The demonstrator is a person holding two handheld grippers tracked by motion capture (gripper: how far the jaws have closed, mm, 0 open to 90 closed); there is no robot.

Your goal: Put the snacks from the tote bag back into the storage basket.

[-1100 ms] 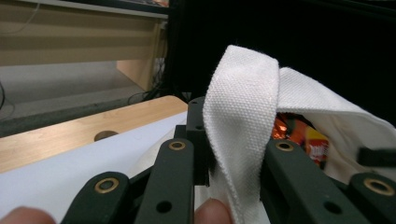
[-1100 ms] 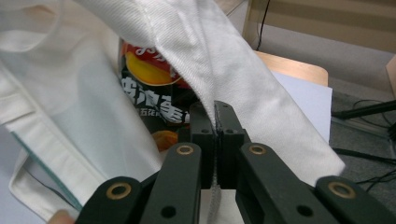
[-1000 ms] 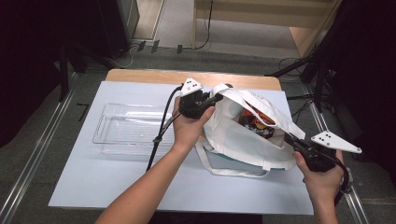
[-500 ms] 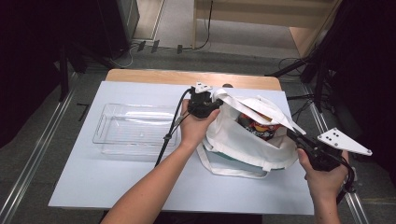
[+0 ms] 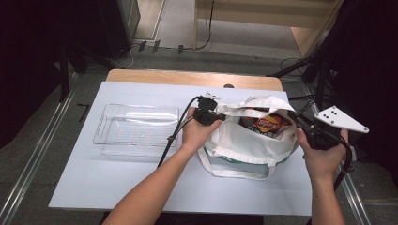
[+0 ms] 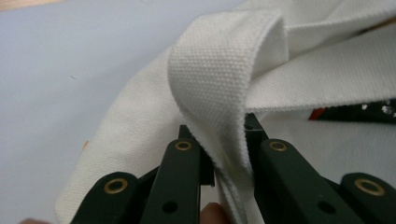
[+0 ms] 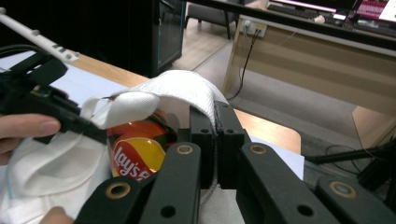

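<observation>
A white canvas tote bag [image 5: 244, 143] sits on the right half of the table with its mouth held apart. My left gripper [image 5: 219, 117] is shut on the bag's left rim, where a folded canvas strap [image 6: 219, 84] is pinched between its jaws [image 6: 229, 140]. My right gripper [image 5: 294, 118] is shut on the opposite rim; white fabric [image 7: 180, 88] runs down between its closed jaws [image 7: 215, 119]. Inside the bag lies a red and yellow Lay's chip bag [image 5: 265, 124] [image 7: 135, 156]. The left gripper [image 7: 86, 126] also appears across the bag in the right gripper view.
A clear plastic tray [image 5: 136, 129] lies left of the bag on the pale blue table cover [image 5: 117, 183]. The table's wooden far edge [image 5: 187, 77] shows behind. A cable [image 5: 176, 131] trails from the left gripper over the tray's right end.
The left gripper has moved right and slightly toward the person with the bag's rim. The right hand has moved away from the person. The bag sits lower and more compact between them.
</observation>
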